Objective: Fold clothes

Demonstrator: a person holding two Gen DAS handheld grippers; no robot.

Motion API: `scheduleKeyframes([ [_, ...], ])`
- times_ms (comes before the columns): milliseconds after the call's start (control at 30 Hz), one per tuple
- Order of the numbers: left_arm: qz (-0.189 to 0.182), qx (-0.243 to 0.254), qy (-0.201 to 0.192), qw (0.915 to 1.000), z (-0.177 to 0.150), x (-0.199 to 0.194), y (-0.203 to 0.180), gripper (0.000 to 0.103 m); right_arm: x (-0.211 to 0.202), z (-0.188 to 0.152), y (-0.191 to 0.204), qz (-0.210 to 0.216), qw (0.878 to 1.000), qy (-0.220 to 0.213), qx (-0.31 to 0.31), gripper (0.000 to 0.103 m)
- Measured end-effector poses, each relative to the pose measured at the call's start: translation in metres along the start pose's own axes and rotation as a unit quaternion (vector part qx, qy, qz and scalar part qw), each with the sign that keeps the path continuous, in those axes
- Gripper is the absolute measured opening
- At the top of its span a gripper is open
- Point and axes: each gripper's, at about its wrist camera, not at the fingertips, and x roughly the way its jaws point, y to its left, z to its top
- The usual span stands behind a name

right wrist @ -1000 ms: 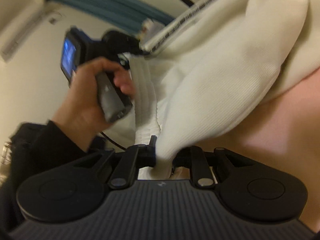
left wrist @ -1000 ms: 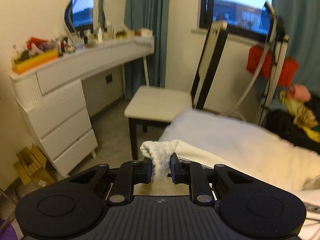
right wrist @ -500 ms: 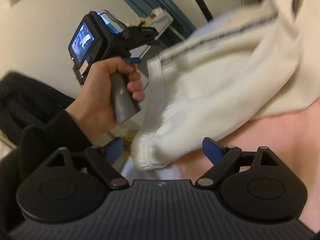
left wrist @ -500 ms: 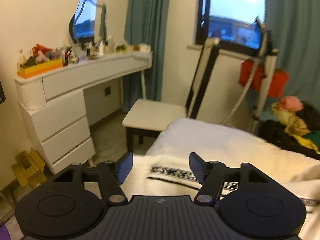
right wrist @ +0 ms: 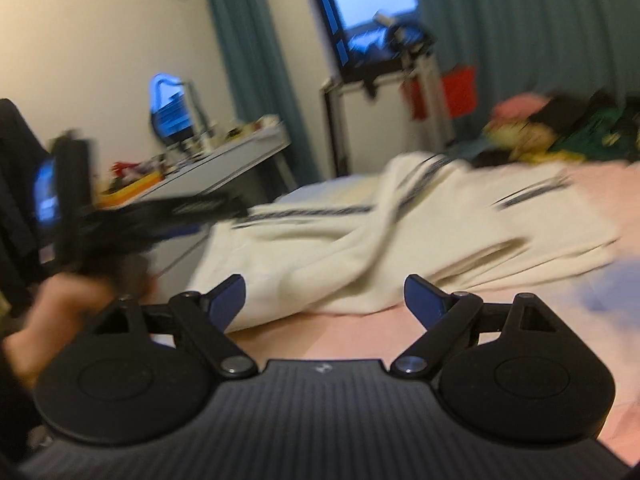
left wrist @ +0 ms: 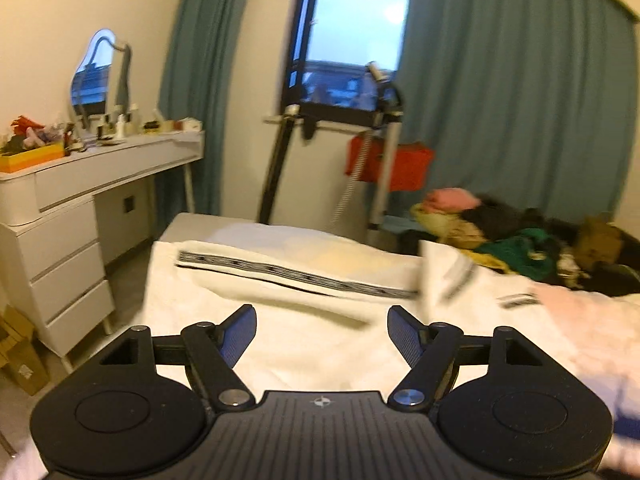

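1. The white garment [left wrist: 304, 280] with a dark patterned stripe lies loose and rumpled on the bed [right wrist: 320, 340], no longer pinched as it was a second ago.
2. The left gripper [left wrist: 322, 330] is opening, nothing between its jaws; the right gripper [right wrist: 324, 298] stands wide and empty.
3. This suggests one fold was just released, with more folding likely ahead.
4. Beyond, a heap of clothes [left wrist: 520, 236] waits; no container's contents can be made out.
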Motion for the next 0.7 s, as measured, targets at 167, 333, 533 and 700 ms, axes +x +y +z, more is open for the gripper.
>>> scheduleKeyframes([
  [167, -0.021, -0.013, 0.015, 0.9996, -0.05, -0.01, -0.027, 0.083, -0.017, -0.015, -0.04, -0.052, 0.998, -0.046, 0.005, 0.088],
  [333, -0.025, -0.012, 0.032, 0.9991, -0.076, -0.001, -0.044, 0.082, -0.025, -0.02, -0.064, -0.069, 0.996, -0.054, 0.016, 0.088],
  [533, -0.024, 0.002, 0.032, 0.9992, -0.078, 0.014, -0.042, 0.082, -0.028, -0.011, -0.078, -0.079, 0.995, -0.052, 0.027, 0.088],
  [700, -0.026, 0.008, 0.071, 0.9971, -0.082, 0.041, -0.039, 0.082, -0.03, -0.013, -0.09, -0.08, 0.995, -0.031, 0.051, 0.088],
])
